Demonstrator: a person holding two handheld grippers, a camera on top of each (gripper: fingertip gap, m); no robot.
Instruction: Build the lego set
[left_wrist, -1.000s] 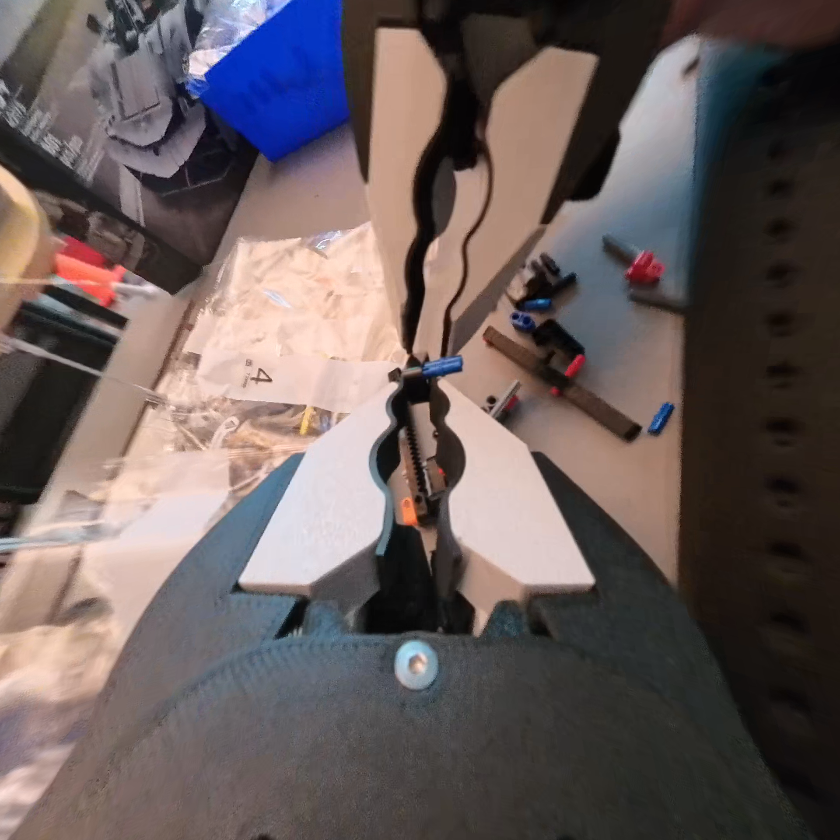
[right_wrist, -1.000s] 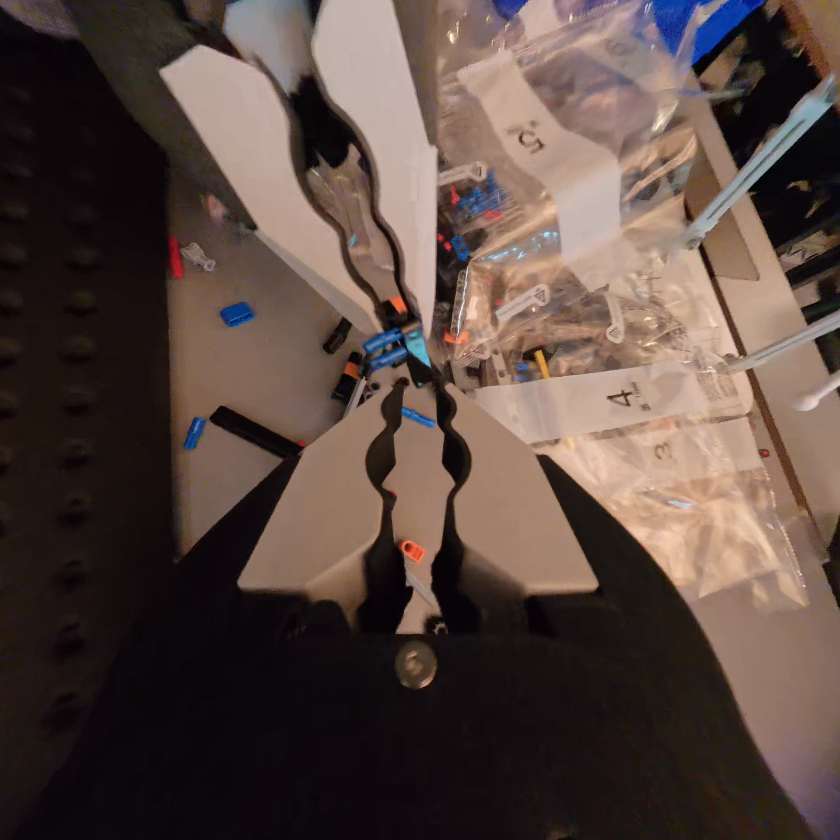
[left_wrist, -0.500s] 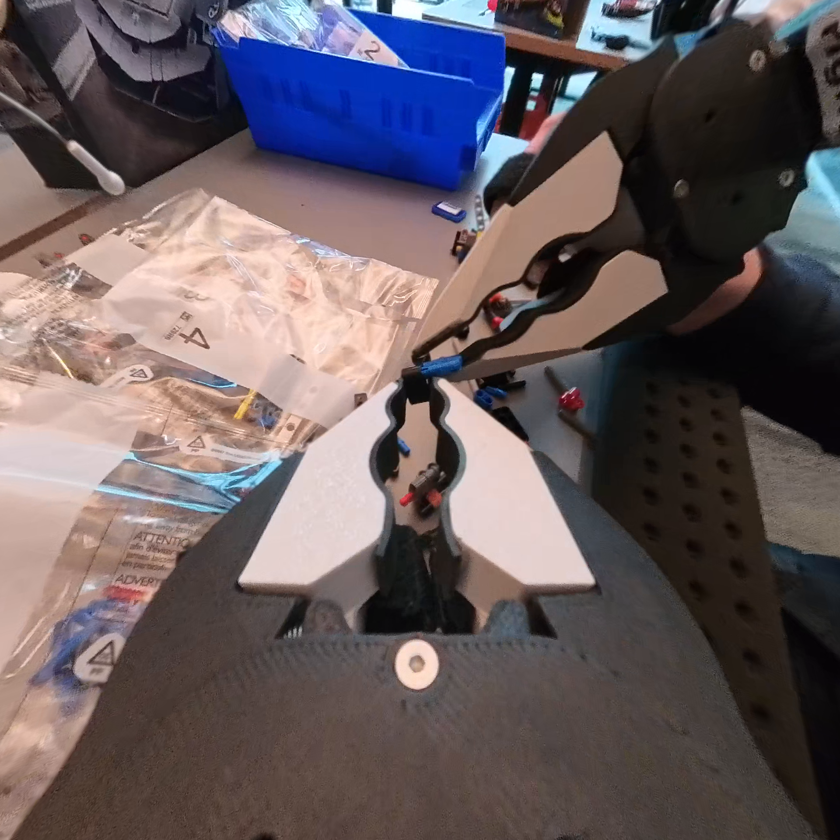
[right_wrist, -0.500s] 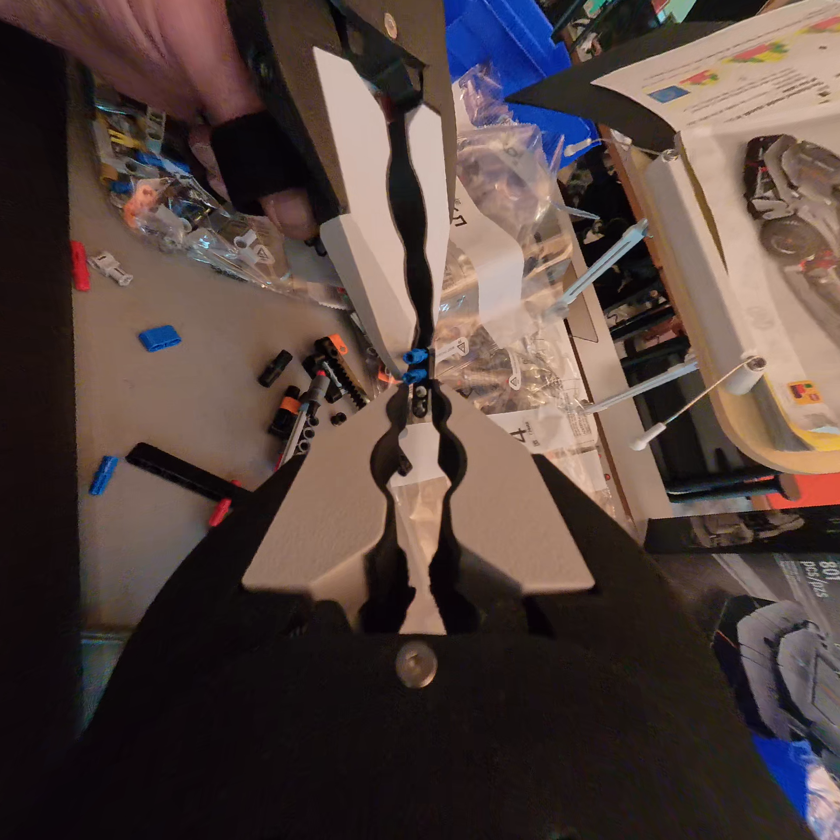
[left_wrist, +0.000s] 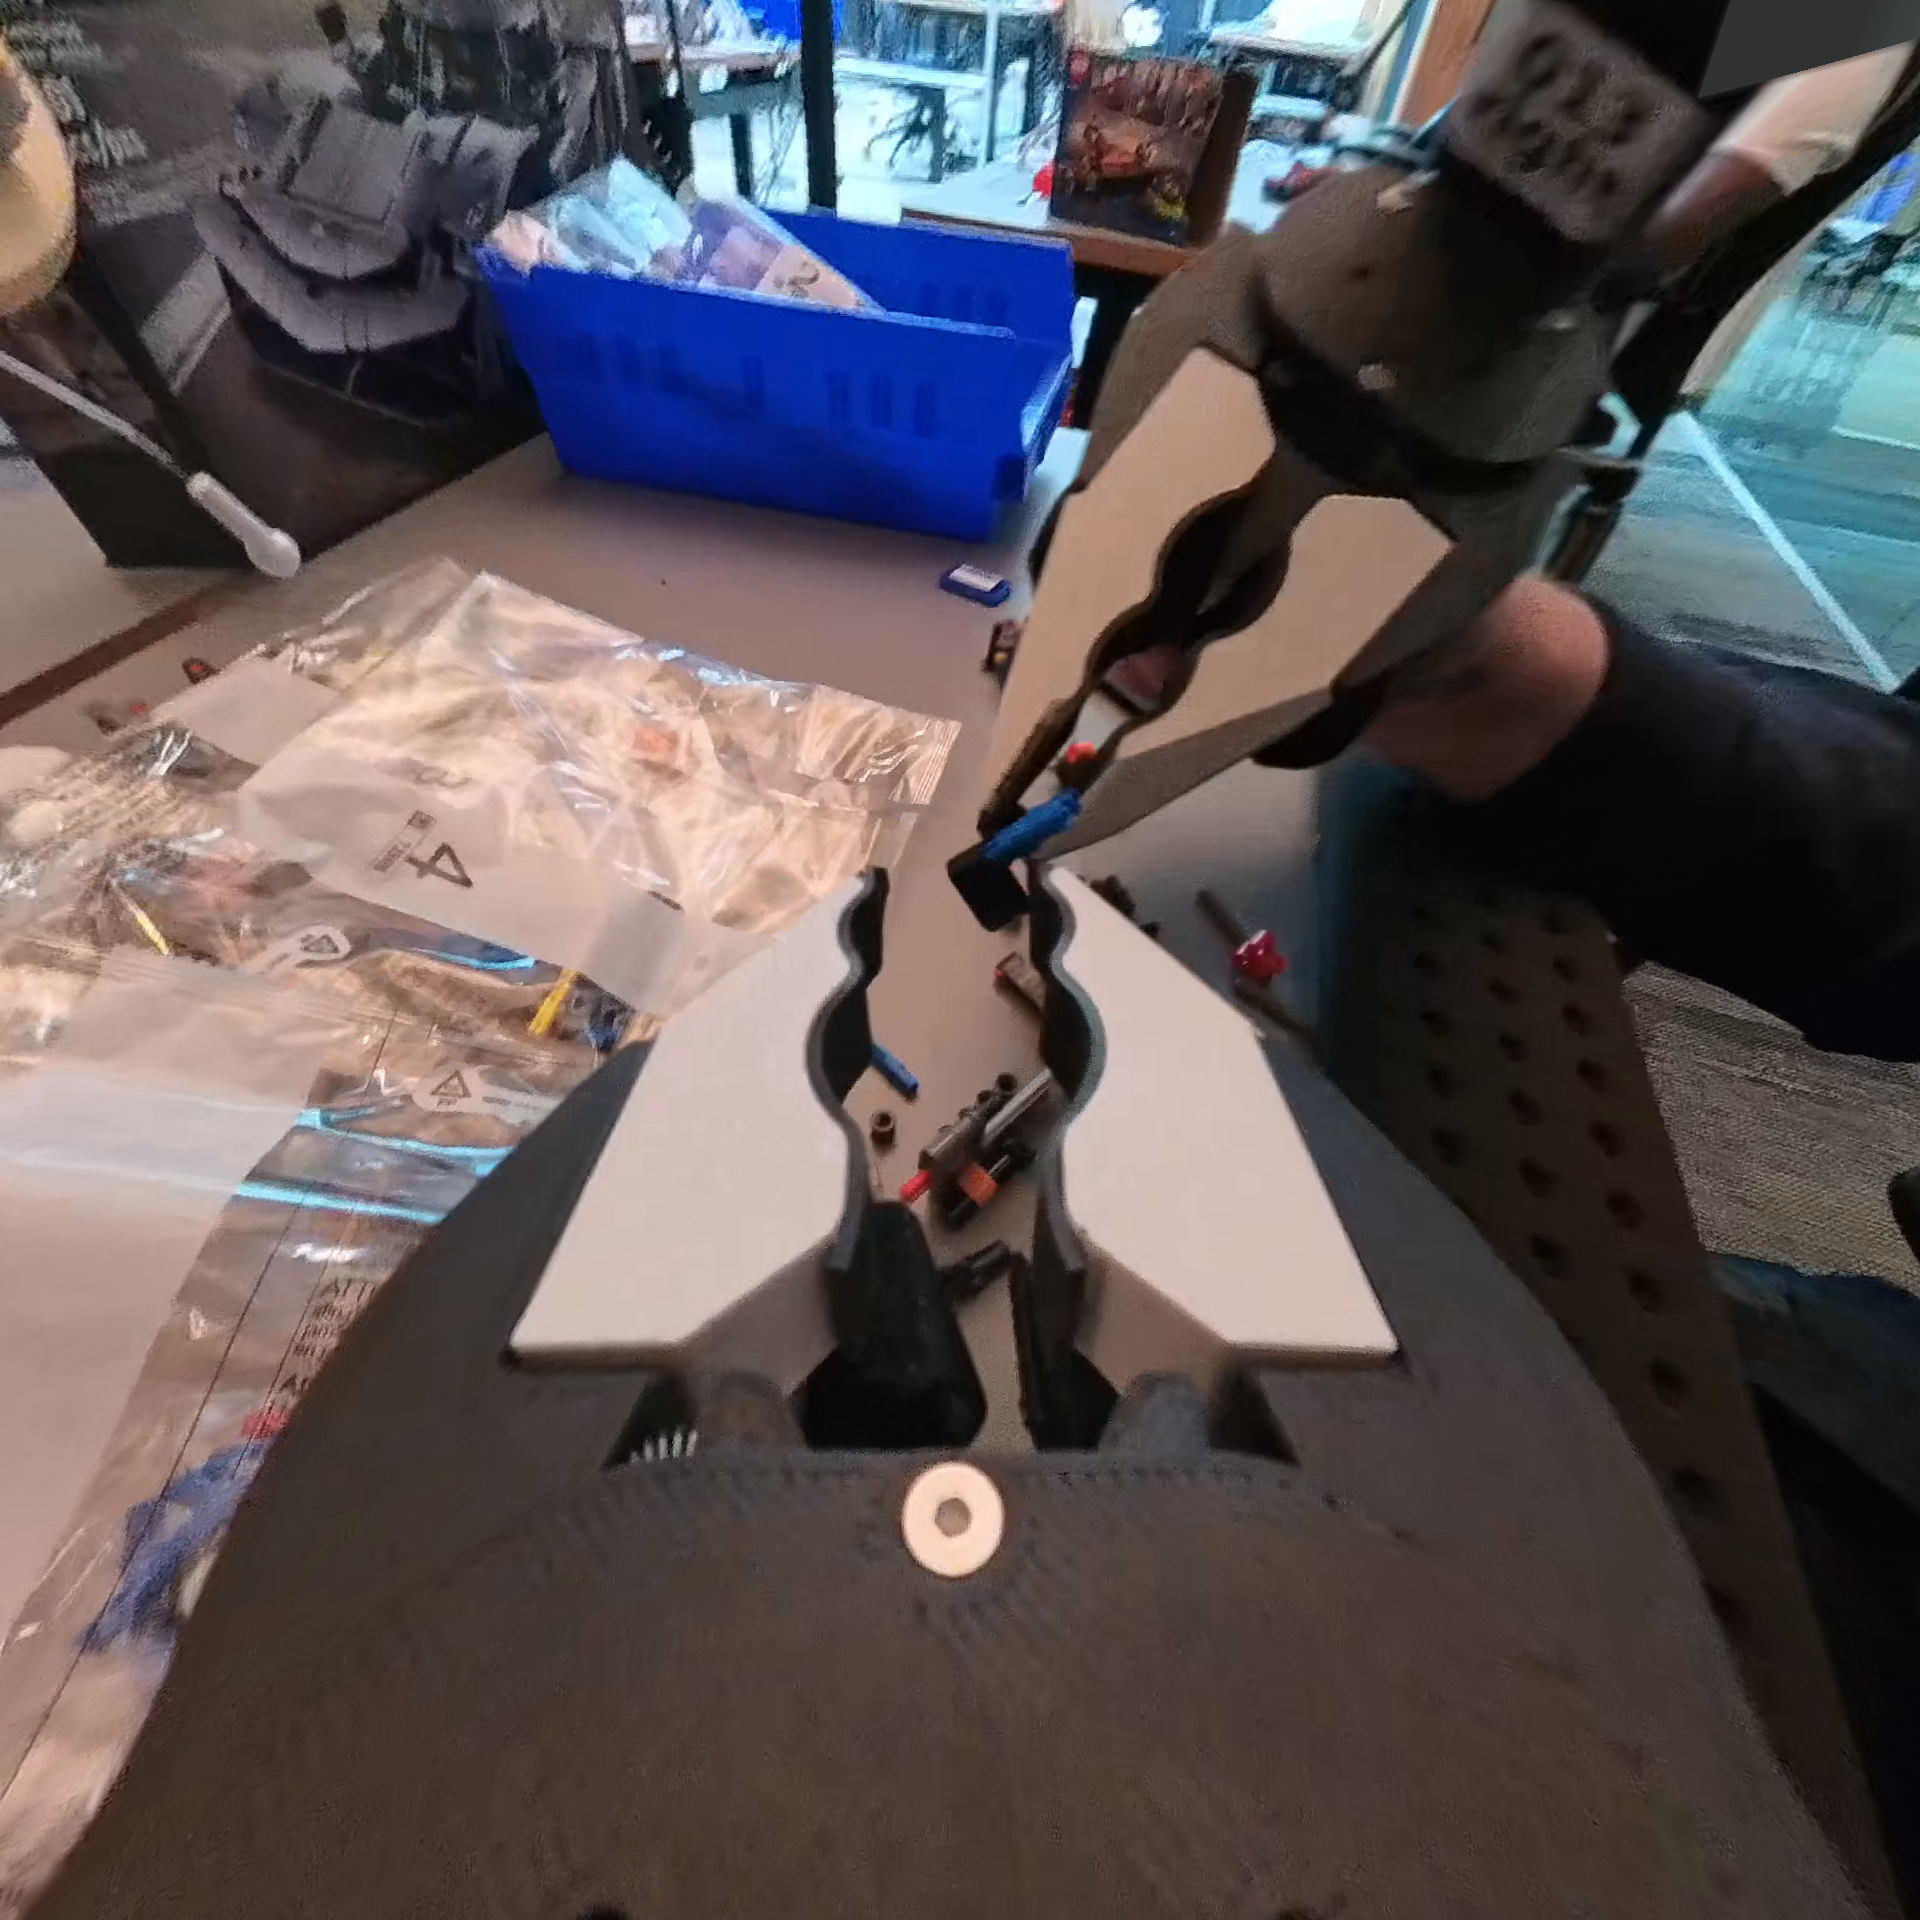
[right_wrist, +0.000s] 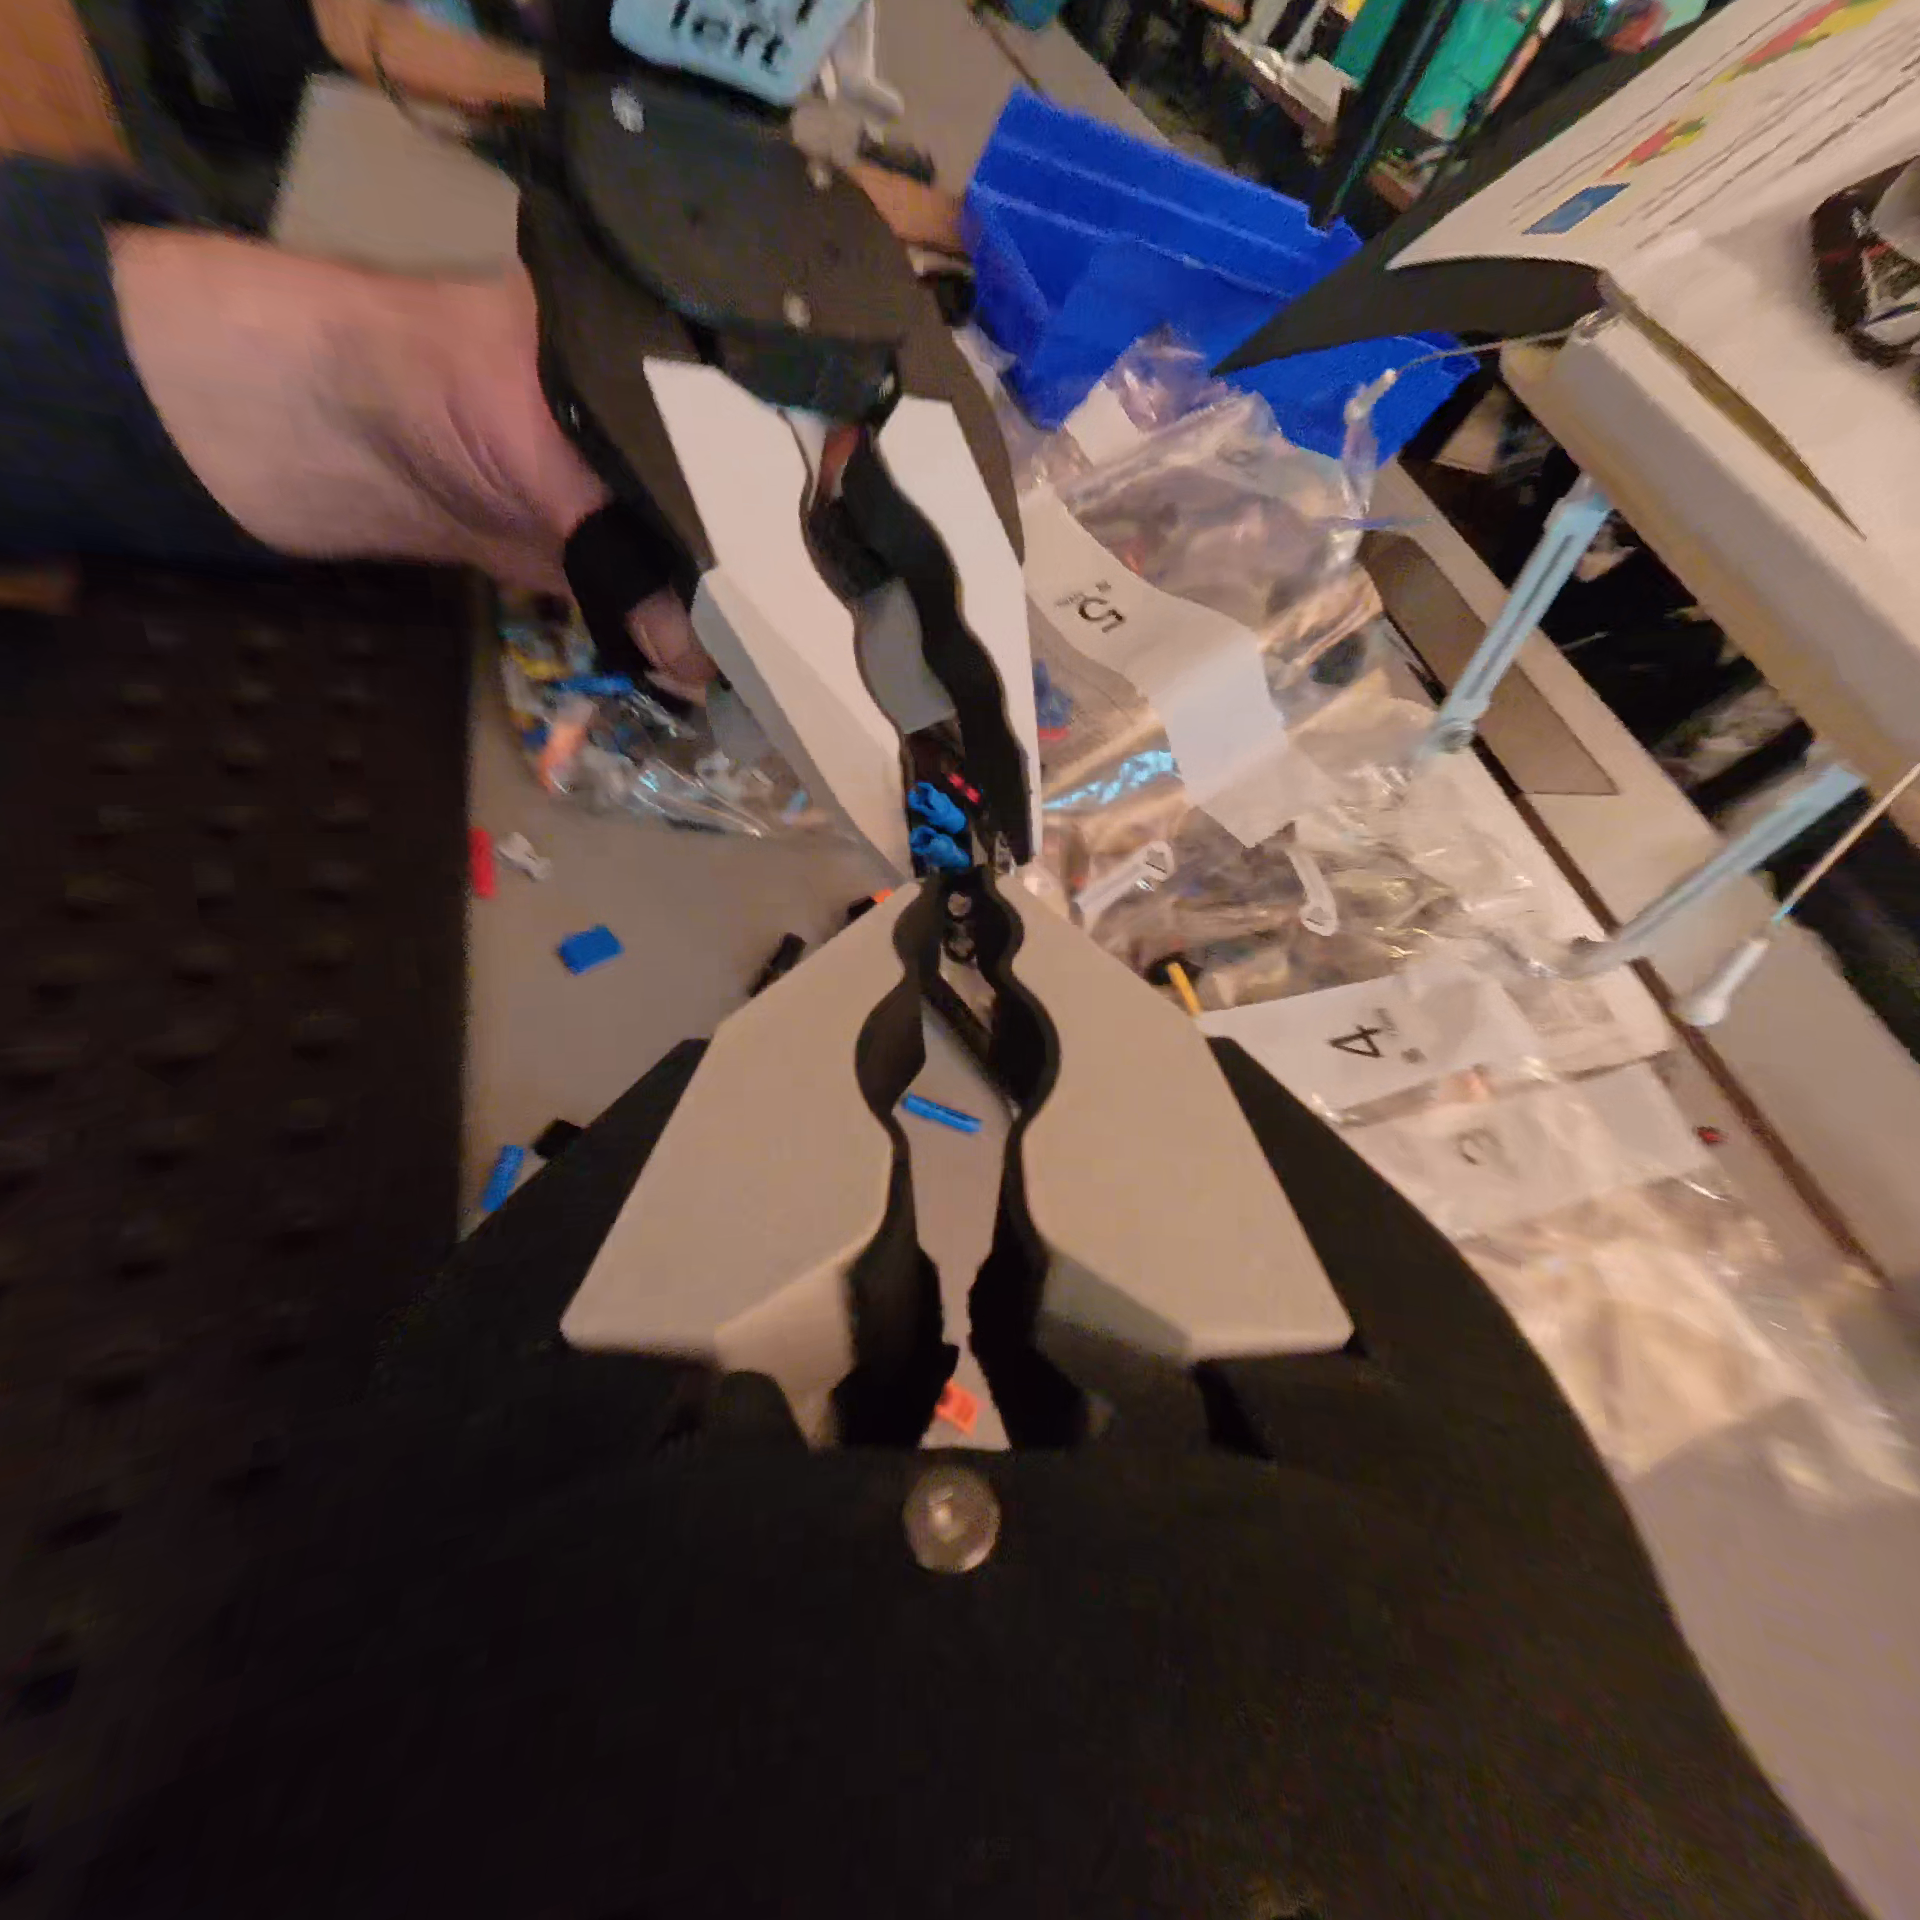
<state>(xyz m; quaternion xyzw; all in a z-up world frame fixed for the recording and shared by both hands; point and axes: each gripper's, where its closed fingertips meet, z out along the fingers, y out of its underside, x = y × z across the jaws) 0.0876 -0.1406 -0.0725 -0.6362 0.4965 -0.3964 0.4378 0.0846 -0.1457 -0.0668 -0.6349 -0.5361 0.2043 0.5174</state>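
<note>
A small black Lego piece (left_wrist: 987, 891) with a blue pin (left_wrist: 1034, 823) hangs in the air over the grey table. My right gripper (left_wrist: 1023, 833) comes in from the upper right and is shut on it at the pin. My left gripper (left_wrist: 961, 888) is open, with the black piece just beside its right fingertip. In the right wrist view my right gripper (right_wrist: 961, 899) pinches the black piece (right_wrist: 961, 920). Two blue pins (right_wrist: 928, 821) stick out beyond it. The left gripper (right_wrist: 966, 852) reaches down from above, held by a hand.
Clear numbered bags of parts (left_wrist: 499, 748) cover the table's left. A blue bin (left_wrist: 790, 384) stands behind, with a dark set box (left_wrist: 312, 260) at back left. Loose pieces (left_wrist: 971, 1143) and a red piece (left_wrist: 1257, 951) lie below the grippers. A black perforated surface (left_wrist: 1507, 1091) lies to the right. An instruction booklet (right_wrist: 1714, 208) sits on a stand. The tips of both grippers are at nearly the same place.
My left gripper has opened and let go of the black piece, which stays in the right gripper. Both grippers have tilted up from looking straight down at the table.
</note>
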